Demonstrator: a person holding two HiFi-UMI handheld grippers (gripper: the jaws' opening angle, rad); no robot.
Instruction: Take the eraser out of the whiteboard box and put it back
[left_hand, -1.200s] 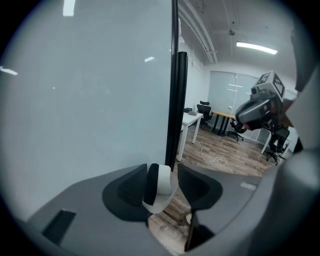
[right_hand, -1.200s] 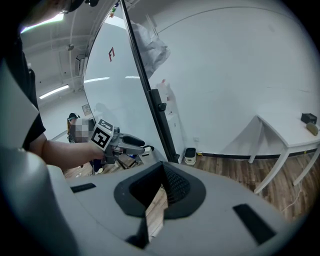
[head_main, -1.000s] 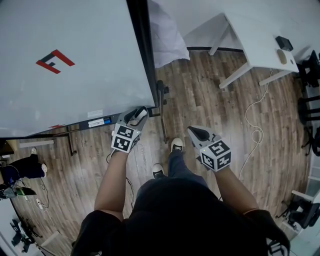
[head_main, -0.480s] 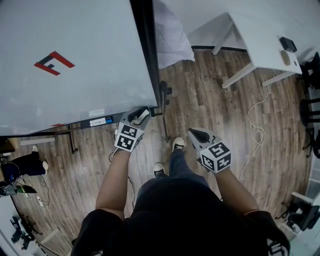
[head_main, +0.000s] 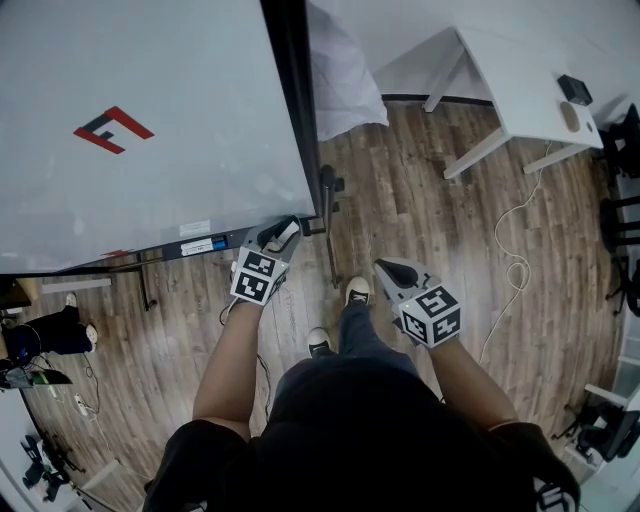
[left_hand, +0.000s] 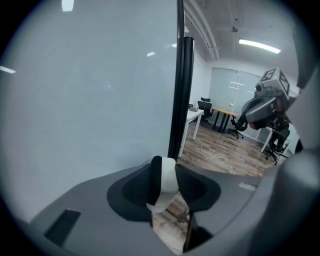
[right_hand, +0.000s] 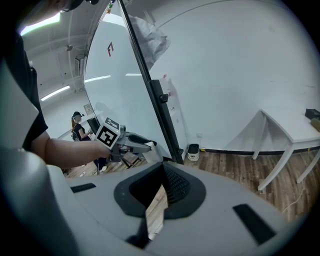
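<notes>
The whiteboard (head_main: 150, 120) fills the upper left of the head view, with its dark tray (head_main: 200, 243) along the lower edge. At the tray's right end my left gripper (head_main: 284, 233) holds the eraser (head_main: 281, 238). In the left gripper view the eraser (left_hand: 167, 182), white with a black side, stands upright and slightly tilted between the jaws of the left gripper (left_hand: 164, 175). The jaws have just been closing and both pads touch it. My right gripper (head_main: 384, 266) hangs apart over the floor. Its tips (right_hand: 162, 172) are together with nothing in them.
The whiteboard's black post (left_hand: 181, 95) and stand foot (head_main: 327, 205) are just right of the left gripper. A white table (head_main: 520, 80) stands at the far right, with a cable (head_main: 510, 250) on the wooden floor. White cloth (head_main: 335, 70) hangs behind the board. Another person (head_main: 40, 335) is at the far left.
The left gripper's jaws have drawn in slightly on the eraser. Both hands stay where they were.
</notes>
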